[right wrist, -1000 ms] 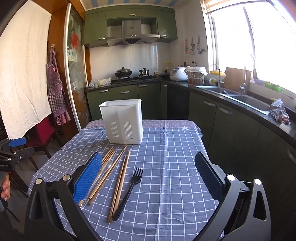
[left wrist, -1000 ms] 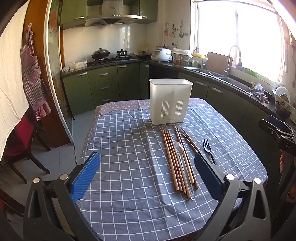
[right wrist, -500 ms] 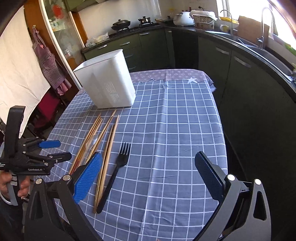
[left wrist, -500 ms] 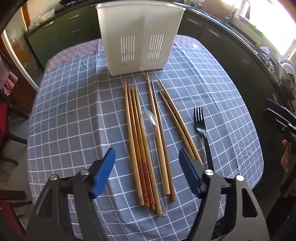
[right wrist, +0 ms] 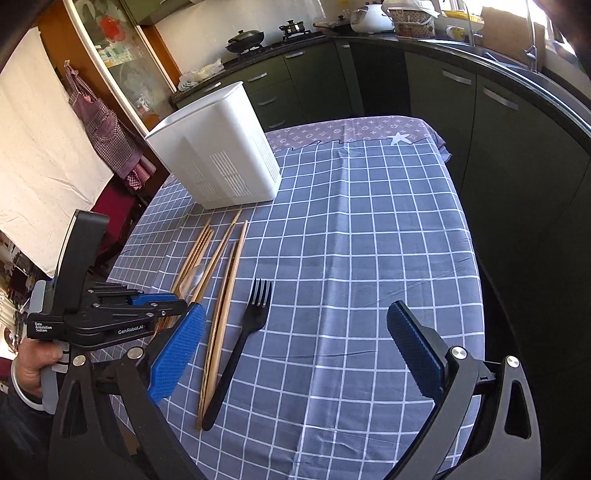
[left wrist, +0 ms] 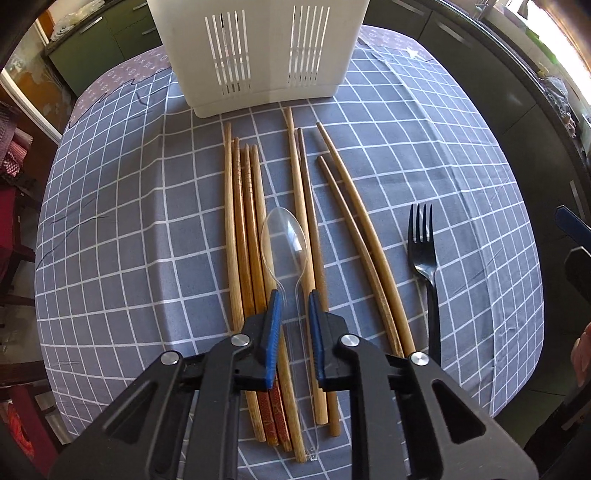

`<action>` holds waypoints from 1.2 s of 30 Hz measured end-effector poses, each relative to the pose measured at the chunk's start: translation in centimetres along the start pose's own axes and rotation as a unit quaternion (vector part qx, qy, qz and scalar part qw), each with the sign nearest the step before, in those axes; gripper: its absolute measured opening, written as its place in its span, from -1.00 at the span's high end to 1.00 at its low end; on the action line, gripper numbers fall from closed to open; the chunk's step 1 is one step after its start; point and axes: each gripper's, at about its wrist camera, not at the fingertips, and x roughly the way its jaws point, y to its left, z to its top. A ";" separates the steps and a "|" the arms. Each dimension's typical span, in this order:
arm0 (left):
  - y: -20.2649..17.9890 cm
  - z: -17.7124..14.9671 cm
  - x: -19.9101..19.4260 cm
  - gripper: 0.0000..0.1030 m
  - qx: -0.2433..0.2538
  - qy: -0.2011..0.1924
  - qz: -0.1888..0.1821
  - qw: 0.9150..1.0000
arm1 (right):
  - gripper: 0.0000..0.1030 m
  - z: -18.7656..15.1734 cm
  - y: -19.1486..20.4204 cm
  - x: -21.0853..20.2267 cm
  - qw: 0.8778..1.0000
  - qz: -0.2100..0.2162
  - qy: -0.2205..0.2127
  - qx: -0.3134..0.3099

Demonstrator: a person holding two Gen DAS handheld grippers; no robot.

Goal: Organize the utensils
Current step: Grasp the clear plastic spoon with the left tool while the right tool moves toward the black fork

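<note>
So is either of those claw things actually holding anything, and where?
The left gripper has its jaws around the clear spoon handle, with small gaps showing, so not gripped yet. The right gripper holds nothing.

A blue checked tablecloth (right wrist: 369, 258) covers the table. Behind it, green cabinets (right wrist: 303, 85) carry a wok (right wrist: 245, 38) and rice cooker (right wrist: 371, 16); an apron (right wrist: 99, 122) hangs left.

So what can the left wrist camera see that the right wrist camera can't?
Only the left wrist view shows the clear spoon plainly, its handle between the narrowed fingers of the left hand-held gripper; whether they are touching it is unclear. Only the right wrist view shows the right hand-held gripper wide open, plus the stove and counter. Both show the white holder, the chopsticks, the black fork and the checked cloth.
</note>
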 end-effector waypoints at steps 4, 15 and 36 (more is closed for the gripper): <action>-0.3 1.1 1.0 0.81 0.000 -0.004 0.020 1.000 | -0.89 -0.1 0.4 -0.1 1.000 0.001 -0.002 -0.007; -2.0 0.5 0.3 0.81 0.029 -0.005 0.027 0.999 | -0.90 -0.4 0.7 0.4 1.000 -0.008 0.010 -0.016; -0.2 -0.9 -2.5 0.92 0.036 -0.042 0.015 0.998 | -0.89 -0.5 2.8 3.2 0.995 -0.006 0.093 -0.023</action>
